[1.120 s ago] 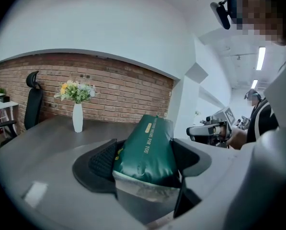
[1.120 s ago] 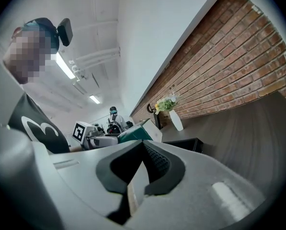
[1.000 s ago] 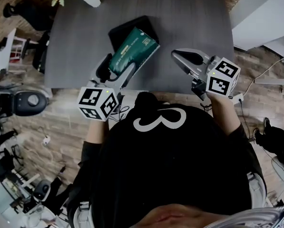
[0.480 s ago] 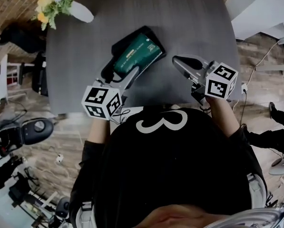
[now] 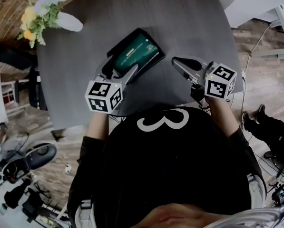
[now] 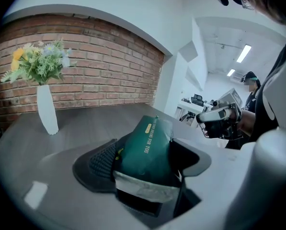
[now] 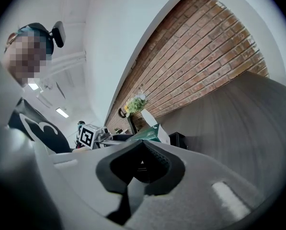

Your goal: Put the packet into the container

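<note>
head view, upper centre: green packet (image 5: pixel 136 55), judged light and soft, is gripped at its sealed end by left tool (image 5: pixel 119 71), low in black container (image 5: pixel 122 42); right tool (image 5: pixel 178 61) is closed, empty.

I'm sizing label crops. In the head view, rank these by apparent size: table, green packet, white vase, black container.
Largest to smallest:
1. table
2. black container
3. green packet, which covers much of the container, so these two are close
4. white vase

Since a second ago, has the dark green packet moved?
Yes: the dark green packet has gone down into the black rectangular container, no longer overhanging its near rim.
</note>
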Demonstrator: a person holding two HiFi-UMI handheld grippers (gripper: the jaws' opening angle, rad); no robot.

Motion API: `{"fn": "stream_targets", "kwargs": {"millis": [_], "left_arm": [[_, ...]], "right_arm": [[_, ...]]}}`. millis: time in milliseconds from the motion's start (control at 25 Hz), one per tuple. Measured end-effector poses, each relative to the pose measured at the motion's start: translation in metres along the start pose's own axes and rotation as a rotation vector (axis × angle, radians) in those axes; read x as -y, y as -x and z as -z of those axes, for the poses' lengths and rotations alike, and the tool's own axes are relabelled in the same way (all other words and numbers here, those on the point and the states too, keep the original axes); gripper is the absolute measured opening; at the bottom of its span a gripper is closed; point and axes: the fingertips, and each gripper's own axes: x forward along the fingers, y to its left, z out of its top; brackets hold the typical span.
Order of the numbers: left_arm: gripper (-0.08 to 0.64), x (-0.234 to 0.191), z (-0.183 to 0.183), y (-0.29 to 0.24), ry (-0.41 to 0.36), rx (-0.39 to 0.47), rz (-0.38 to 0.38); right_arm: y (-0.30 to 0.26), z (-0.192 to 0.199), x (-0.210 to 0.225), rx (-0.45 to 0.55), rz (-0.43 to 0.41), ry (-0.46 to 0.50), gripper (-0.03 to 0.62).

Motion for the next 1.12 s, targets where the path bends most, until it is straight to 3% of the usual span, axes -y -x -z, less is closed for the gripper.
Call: {"fn": "stream_targets", "kwargs": {"millis": [360, 800, 1120], "left_arm": [[0.383, -0.008, 0.014, -0.027, -0.068, -0.085, 0.042], [0.391, -0.005, 0.036, -0.047, -0.162, -0.19, 0.006], [0.421, 0.004, 0.038, -0.049, -0.184, -0.179, 0.014]], "right_arm": [[-0.003, 0.013, 0.008, 0.008, 0.034, -0.056, 0.002], [0.003, 0.025, 0.01, 0.016, 0.052, -0.094, 0.002], [0.015, 0.029, 0.01, -0.002, 0.053, -0.113, 0.002]]}}
